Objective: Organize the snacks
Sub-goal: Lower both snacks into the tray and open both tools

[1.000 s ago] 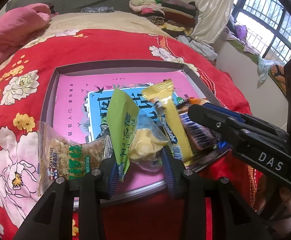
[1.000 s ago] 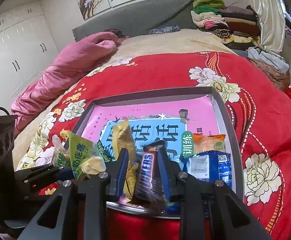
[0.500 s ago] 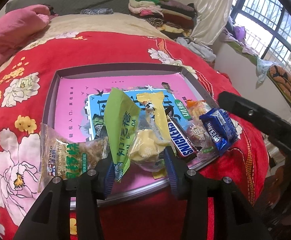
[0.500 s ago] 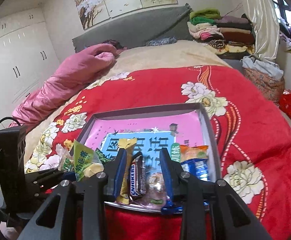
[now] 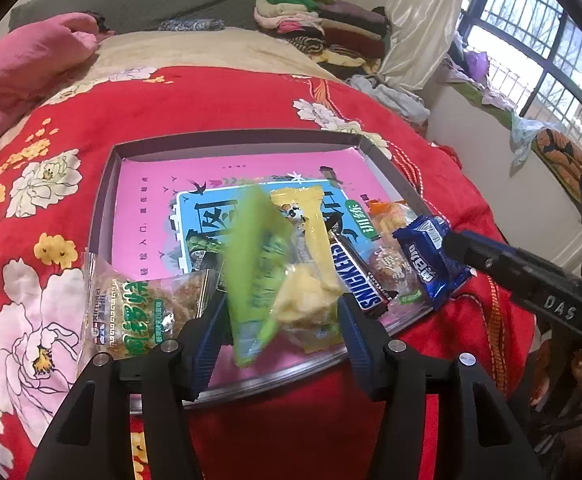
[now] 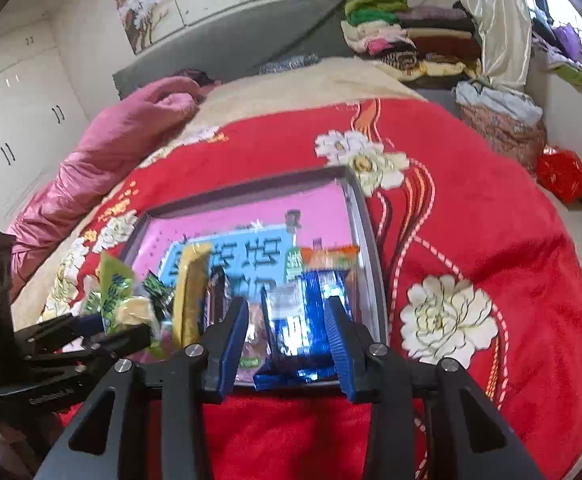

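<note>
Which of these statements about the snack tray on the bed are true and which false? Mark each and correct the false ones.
1. The Snickers bar lies in the tray. True.
2. The blue cookie packet lies left of the Snickers bar. False: it lies to its right.
3. The green packet sits between the left claw fingers. True.
4. The bed cover is plain blue. False: it is red with flowers.

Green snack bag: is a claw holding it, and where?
No. The left gripper is opening its jaws; the green bag sits loose between them.
</note>
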Tool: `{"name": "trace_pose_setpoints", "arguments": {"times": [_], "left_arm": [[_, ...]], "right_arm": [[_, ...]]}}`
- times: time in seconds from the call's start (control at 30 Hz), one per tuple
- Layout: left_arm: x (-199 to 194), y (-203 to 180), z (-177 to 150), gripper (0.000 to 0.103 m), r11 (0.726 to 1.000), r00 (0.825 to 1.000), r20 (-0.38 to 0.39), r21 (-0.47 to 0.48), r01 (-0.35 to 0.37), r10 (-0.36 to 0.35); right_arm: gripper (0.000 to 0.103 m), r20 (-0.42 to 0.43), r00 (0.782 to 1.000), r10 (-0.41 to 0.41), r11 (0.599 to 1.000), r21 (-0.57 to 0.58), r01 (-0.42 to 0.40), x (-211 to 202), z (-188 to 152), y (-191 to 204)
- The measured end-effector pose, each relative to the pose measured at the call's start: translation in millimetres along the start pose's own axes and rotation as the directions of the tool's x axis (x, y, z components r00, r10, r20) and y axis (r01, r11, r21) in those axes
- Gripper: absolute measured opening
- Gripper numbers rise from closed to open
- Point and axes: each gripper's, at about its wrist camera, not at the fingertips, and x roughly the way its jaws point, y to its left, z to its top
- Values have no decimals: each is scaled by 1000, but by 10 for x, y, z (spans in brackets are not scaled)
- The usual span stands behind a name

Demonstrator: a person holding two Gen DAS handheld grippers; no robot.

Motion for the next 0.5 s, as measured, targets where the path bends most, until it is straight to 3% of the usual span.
{"name": "trace_pose_setpoints", "arguments": {"times": [0.37, 0.5], "left_arm": [[30, 6, -1, 61, 1000, 1000, -7, 3, -26, 26], [31, 2, 1, 62, 1000, 1000, -10, 3, -23, 23]], "right_arm": [[41, 9, 1000, 9, 998, -54, -9, 89, -60, 164], [42, 23, 999, -27, 997, -65, 29, 23, -48, 147]]}}
